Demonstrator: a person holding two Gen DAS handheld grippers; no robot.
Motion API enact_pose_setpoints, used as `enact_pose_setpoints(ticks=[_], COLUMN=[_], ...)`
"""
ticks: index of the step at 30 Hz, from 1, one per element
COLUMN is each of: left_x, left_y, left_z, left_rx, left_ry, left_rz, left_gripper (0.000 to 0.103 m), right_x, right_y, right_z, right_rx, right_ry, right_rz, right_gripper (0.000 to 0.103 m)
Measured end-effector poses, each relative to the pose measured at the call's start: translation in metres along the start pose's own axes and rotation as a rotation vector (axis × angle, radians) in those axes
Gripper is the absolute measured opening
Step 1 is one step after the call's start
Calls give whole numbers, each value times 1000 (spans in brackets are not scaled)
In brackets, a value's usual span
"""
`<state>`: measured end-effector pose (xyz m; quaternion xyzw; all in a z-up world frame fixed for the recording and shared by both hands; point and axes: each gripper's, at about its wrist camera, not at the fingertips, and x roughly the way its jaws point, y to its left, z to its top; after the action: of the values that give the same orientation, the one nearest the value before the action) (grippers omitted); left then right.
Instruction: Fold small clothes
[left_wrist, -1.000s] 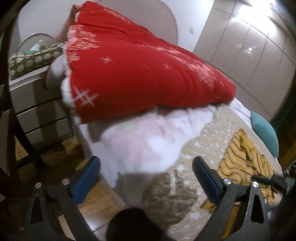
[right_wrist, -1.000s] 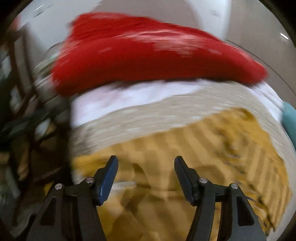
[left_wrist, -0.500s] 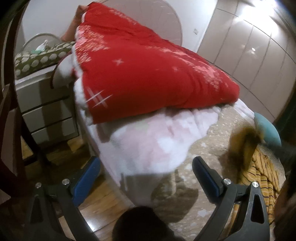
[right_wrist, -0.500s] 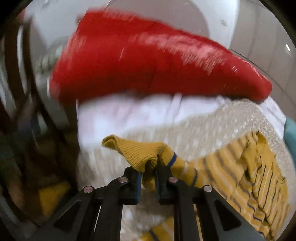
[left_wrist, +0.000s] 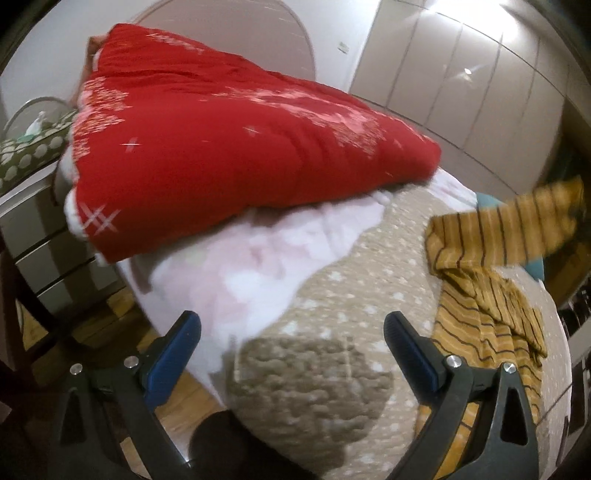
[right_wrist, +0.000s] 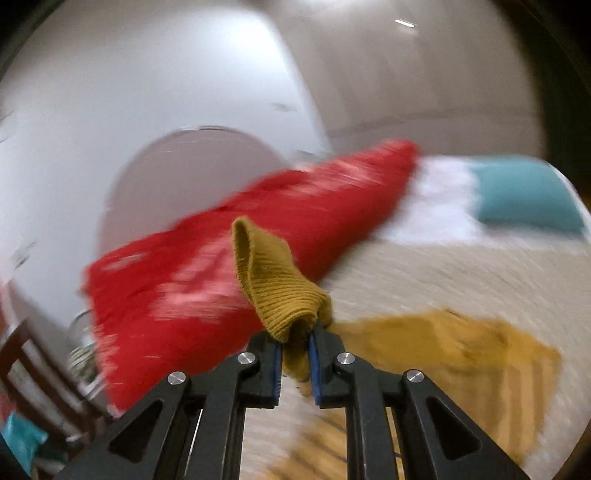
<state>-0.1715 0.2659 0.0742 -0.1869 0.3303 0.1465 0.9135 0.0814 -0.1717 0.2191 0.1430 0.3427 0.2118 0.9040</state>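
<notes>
A mustard-yellow striped knit garment (left_wrist: 491, 295) lies on the right side of the bed, one end of it lifted into the air toward the right edge of the left wrist view. My right gripper (right_wrist: 295, 347) is shut on a ribbed yellow edge of that garment (right_wrist: 273, 280), which stands up in a loop between the blue pads. The rest of the garment (right_wrist: 461, 350) trails blurred on the beige bedspread below. My left gripper (left_wrist: 291, 347) hangs open over the near corner of the bed with nothing between its fingers.
A big red quilt (left_wrist: 229, 147) lies folded across the head of the bed on a pink-white blanket (left_wrist: 251, 266). A teal pillow (right_wrist: 524, 195) sits at the far right. White drawers (left_wrist: 33, 236) and wood floor are left of the bed, wardrobe doors (left_wrist: 461, 81) behind.
The right gripper closed on the yellow garment's edge and lifted it up off the bed, rolling as it rose. The left gripper shifted a little and stayed open.
</notes>
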Motion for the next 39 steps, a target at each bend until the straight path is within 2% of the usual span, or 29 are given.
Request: enact_pose_setpoints(ticks=[6, 8, 9, 11, 13, 14, 15, 17, 21, 25, 27, 28, 30, 32, 33, 37, 39], left_x=[19, 25, 29, 37, 47, 53, 60, 73, 95, 100, 97, 95, 90, 83, 78, 70, 66], left_y=[-40, -55, -63, -77, -90, -96, -102, -109, -121, -129, -132, -133, -136, -135, -132, -120, -119], left_z=[0, 0, -1, -3, -9, -12, -16, -22, -35, -43, -46, -47, -52, -59, -61, -70, -73], left_rx=[56, 87, 102, 130, 167, 185, 201, 226, 219, 222, 228, 232, 237, 255, 256, 206, 202], left_ry=[53, 67, 77, 104, 138, 161, 183, 235, 334, 342, 346, 353, 392, 397, 390, 394, 392], left_rz=[-63, -82, -97, -126, -144, -153, -168, -188, -296, -339, -364, -386, -445, -447, -451, -492, -502], left_gripper=[99, 99, 99, 99, 99, 99, 99, 99, 99, 99, 97, 92, 56, 54, 54, 54, 57], right_x=[26, 36, 38, 26, 8, -2, -14, -34, -57, -60, -61, -61, -62, -58, -56, -60, -62], right_y=[-177, -216, -234, -248, -248, -245, -241, -229, -213, -192, -174, -167, -157, -151, -149, -138, -130], right_z=[-42, -56, -65, -73, -77, -81, -88, -109, -171, -233, -259, -267, -279, -292, -298, -316, -323], right_rx=[305, 351, 376, 415, 409, 390, 372, 347, 346, 376, 368, 362, 377, 431, 443, 448, 463], right_ry=[121, 184, 218, 194, 169, 169, 174, 212, 304, 376, 375, 362, 331, 320, 319, 293, 295], right_rz=[-267, -366, -431, -430, -385, -356, -327, -257, -122, 31, 86, 104, 178, 293, 324, 364, 398], right_gripper=[13, 16, 23, 27, 32, 38, 44, 49, 50, 50, 52, 52, 52, 52, 52, 52, 52])
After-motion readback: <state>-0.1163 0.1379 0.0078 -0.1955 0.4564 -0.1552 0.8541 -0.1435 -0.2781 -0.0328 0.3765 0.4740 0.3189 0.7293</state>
